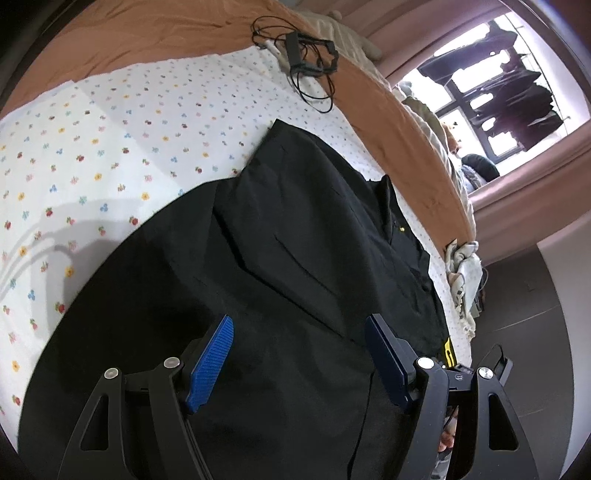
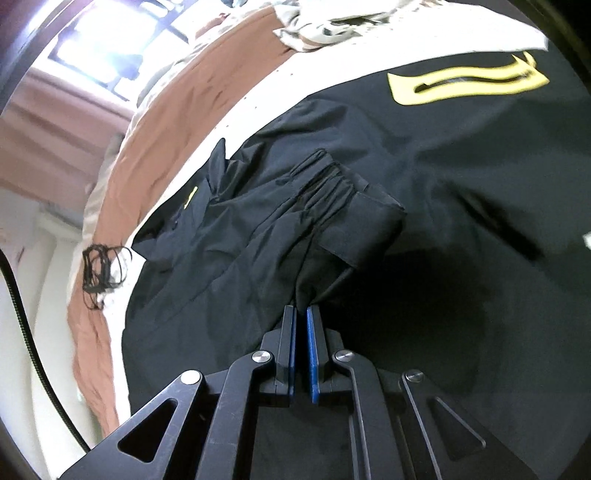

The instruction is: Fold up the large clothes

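A large black jacket [image 1: 295, 258] lies spread on a white sheet with small flowers [image 1: 110, 147]. My left gripper [image 1: 300, 321] hovers over the jacket's lower part, open, with nothing between its blue pads [image 1: 212, 362]. In the right wrist view the jacket [image 2: 461, 177] bears a yellow mark [image 2: 461, 86]. One sleeve with a gathered cuff [image 2: 343, 206] is lifted and folded over the body. My right gripper [image 2: 301, 310] is shut on that sleeve's cloth, which runs down into the narrow gap between the pads.
A tangle of black cable [image 1: 306, 55] [image 2: 103, 266] lies at the sheet's far edge on a brown blanket [image 1: 147, 33] [image 2: 166, 122]. Crumpled pale cloth [image 1: 465, 277] [image 2: 332, 22] sits at the bed's edge. A bright window [image 1: 498, 85] is beyond.
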A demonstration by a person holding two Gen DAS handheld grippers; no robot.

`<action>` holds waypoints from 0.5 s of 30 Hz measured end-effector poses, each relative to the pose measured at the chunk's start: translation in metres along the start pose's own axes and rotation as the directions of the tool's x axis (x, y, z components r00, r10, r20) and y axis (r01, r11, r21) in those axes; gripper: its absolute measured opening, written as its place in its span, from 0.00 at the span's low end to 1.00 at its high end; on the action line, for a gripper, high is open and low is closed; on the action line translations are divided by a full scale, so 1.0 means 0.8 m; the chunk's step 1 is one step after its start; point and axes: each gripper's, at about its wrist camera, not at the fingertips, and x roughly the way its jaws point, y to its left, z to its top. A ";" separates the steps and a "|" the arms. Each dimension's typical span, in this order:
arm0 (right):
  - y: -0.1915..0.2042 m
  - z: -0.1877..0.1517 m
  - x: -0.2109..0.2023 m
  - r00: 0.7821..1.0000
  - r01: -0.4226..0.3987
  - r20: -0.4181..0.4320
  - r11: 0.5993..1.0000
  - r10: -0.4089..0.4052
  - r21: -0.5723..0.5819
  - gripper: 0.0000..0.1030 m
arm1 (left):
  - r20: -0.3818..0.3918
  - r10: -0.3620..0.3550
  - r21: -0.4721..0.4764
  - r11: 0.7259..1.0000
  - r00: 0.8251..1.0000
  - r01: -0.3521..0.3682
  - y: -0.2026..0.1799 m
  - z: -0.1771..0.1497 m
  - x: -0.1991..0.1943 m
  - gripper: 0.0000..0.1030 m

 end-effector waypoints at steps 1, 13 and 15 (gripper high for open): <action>0.000 0.005 0.003 1.000 0.001 -0.008 1.000 -0.001 -0.014 0.07 | 0.002 0.002 -0.001 1.000 1.000 -0.002 -0.001 -0.001 0.000 0.72; -0.004 0.050 0.017 0.994 -0.035 -0.104 0.997 0.028 -0.064 0.39 | -0.015 0.006 -0.010 1.000 1.000 -0.006 -0.021 -0.023 0.013 0.72; -0.009 0.048 0.004 0.996 -0.032 -0.089 0.997 0.026 -0.064 0.55 | -0.011 0.012 -0.016 1.000 1.000 -0.013 -0.020 -0.023 0.014 0.72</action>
